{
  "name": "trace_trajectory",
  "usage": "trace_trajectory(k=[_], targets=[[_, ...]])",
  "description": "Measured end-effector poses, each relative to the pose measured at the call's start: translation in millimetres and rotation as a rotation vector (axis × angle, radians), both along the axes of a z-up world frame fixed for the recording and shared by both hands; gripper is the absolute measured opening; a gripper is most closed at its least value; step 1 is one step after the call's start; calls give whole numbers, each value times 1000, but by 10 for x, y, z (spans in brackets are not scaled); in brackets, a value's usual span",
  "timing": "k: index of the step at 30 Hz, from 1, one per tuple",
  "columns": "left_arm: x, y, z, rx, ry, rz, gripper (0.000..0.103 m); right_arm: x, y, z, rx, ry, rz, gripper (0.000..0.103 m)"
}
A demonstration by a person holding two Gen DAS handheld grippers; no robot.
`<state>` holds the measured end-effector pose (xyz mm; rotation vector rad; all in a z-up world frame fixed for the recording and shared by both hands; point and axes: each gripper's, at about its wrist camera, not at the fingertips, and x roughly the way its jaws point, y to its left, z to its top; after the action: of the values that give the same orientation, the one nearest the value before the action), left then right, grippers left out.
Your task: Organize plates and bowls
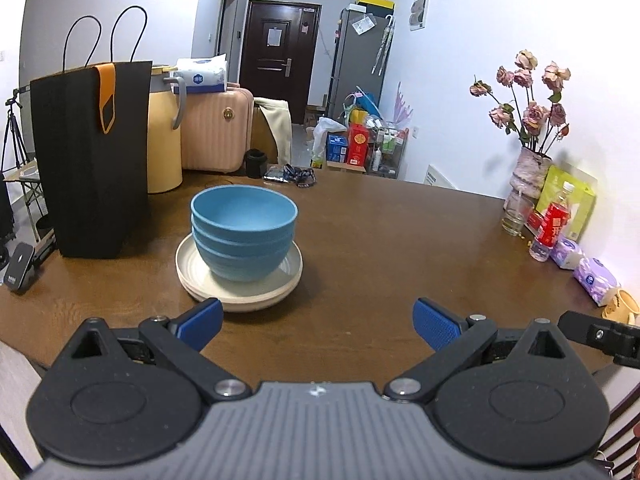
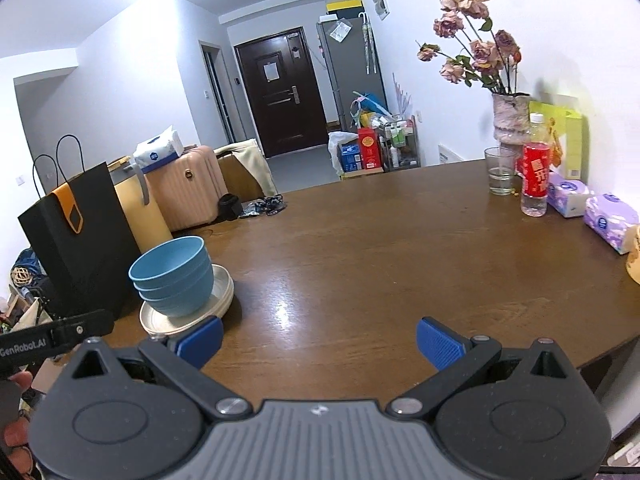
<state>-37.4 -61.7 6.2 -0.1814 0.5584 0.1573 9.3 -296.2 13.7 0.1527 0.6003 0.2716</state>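
Three blue bowls [image 1: 244,236] nested, sitting on stacked white plates [image 1: 240,292] on the table [image 1: 380,240], just beside a black bag [image 1: 92,160]. Left gripper [image 1: 318,326] spread wide, empty, just short of the plates. Right gripper [image 2: 320,342] also spread, empty, stack off to its left.

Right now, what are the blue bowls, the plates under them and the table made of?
Blue bowls: matte and opaque with no glare, so probably plastic or a fibre composite, though matte ceramic is possible. Cream plates: smooth with a soft sheen, looking like glazed ceramic or melamine; I cannot tell which. Table: brown with grain-like mottling and a glossy light reflection, likely varnished wood or veneer.
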Motion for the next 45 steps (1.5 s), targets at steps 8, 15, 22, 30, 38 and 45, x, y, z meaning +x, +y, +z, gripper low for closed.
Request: trace_trajectory(k=[8, 15, 22, 30, 38, 45], targets=[[-172, -93, -77, -16, 12, -7, 103, -204, -46, 0, -31, 2, 7, 103], [-214, -167, -80, -13, 9, -25, 103, -300, -107, 3, -34, -6, -1, 103], [-217, -205, -64, -12, 4, -33, 103, -320, -124, 17, -35, -14, -4, 103], [-216, -208, -62, -11, 4, -32, 103, -320, -128, 18, -35, -15, -4, 103], [-223, -212, -57, -12, 2, -31, 103, -338, -106, 43, -34, -20, 2, 103], [-229, -190, -51, -12, 0, -31, 103, -338, -95, 47, -36, -21, 1, 103]])
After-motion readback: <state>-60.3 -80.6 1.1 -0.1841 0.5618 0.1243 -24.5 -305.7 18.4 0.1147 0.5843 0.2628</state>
